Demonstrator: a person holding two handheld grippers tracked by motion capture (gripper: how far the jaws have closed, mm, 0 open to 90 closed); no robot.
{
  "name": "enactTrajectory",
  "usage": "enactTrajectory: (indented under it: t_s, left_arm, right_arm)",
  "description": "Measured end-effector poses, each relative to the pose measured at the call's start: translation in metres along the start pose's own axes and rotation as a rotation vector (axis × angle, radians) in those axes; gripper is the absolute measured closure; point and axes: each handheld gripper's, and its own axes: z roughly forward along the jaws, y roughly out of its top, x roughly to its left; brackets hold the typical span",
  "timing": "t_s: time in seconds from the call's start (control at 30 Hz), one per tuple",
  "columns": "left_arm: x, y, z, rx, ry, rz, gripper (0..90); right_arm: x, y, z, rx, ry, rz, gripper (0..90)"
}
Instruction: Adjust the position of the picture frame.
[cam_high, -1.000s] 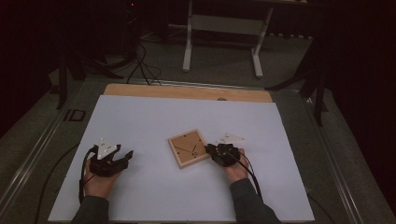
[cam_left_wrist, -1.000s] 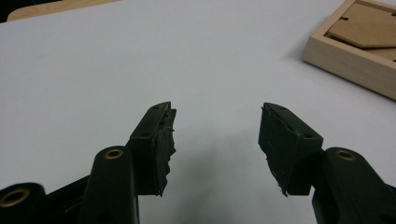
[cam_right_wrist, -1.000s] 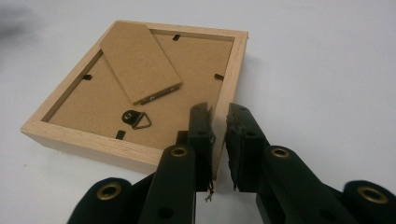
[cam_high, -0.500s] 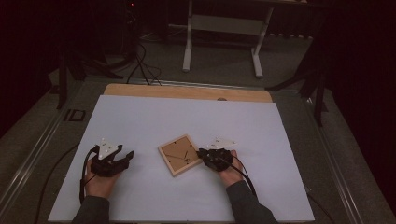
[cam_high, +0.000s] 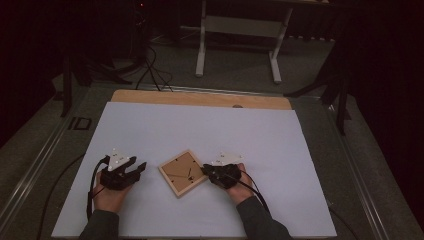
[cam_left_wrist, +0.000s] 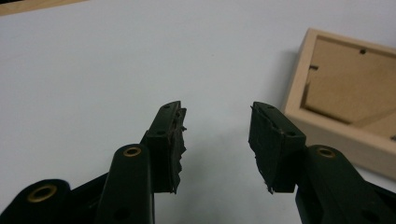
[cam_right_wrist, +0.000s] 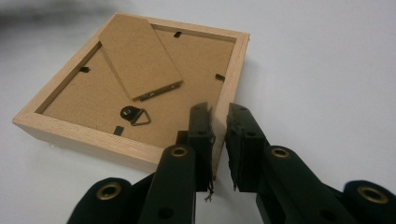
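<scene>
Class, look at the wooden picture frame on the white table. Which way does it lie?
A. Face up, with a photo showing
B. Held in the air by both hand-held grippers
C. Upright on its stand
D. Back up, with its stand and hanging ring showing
D: the frame lies flat on the table with its brown backing, folded stand and metal hanging ring facing up; the right hand-held gripper grips its side rail.
</scene>
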Motion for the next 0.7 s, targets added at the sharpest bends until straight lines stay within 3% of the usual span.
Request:
enactTrajectory:
  t_s: [0.33, 0.47, 0.6, 0.7]
  left_arm:
    - [-0.005, 0.000, 0.005, 0.026, -0.022, 0.000, 55.5]
    - [-0.008, 0.000, 0.008, 0.031, -0.030, 0.014, 56.0]
    - [-0.006, 0.000, 0.008, 0.040, -0.073, 0.008, 64.3]
    - [-0.007, -0.001, 0.009, 0.041, -0.077, 0.005, 68.7]
  right_arm:
    - [0.009, 0.002, 0.003, -0.001, 0.018, -0.027, 79.8]
    - [0.008, 0.002, 0.003, -0.006, 0.025, -0.011, 78.1]
    - [0.009, 0.004, -0.003, -0.028, 0.030, -0.005, 75.1]
    - [0.010, 0.005, -0.008, -0.032, 0.027, -0.003, 75.3]
